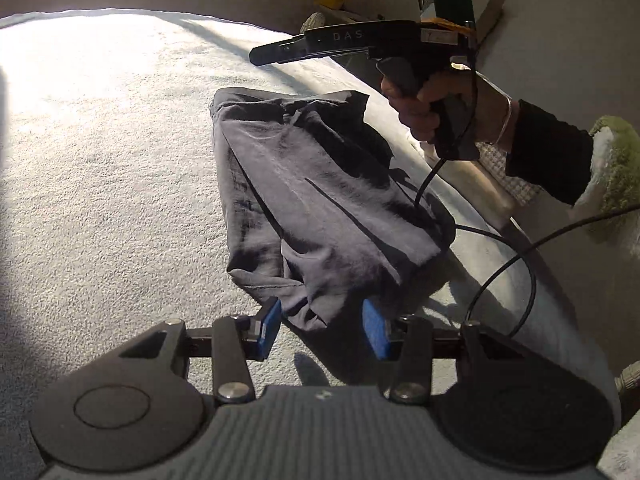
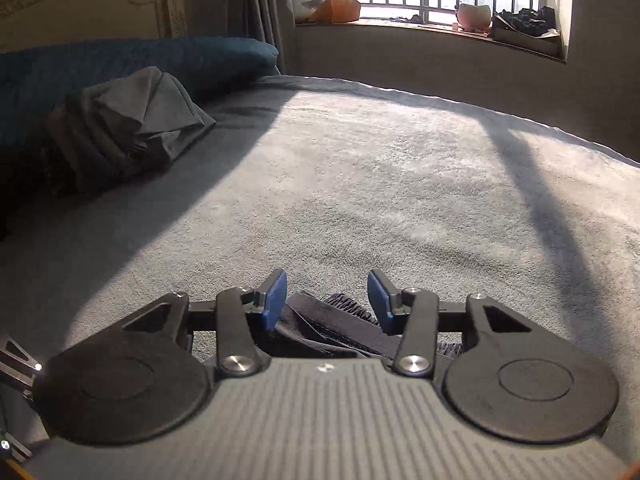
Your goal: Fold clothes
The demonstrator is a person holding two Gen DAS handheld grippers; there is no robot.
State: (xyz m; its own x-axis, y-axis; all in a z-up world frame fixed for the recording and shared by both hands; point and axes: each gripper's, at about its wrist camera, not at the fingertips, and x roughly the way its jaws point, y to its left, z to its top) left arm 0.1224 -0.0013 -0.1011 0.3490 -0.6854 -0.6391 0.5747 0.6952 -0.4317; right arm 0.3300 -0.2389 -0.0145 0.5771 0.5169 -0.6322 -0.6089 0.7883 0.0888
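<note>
While the dark garment (image 1: 320, 200) is lying half folded near the right edge of the bed (image 1: 100, 160), both grippers are kept open. Cloth is seen between the left gripper (image 1: 322, 330) and the right gripper (image 2: 328, 300), but it is not pinched, likely so new spots can be picked.

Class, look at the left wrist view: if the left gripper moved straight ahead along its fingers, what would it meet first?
The left gripper would probably meet the dark garment on the blanket; its near edge already lies between the blue pads, though depth is unclear.
</note>
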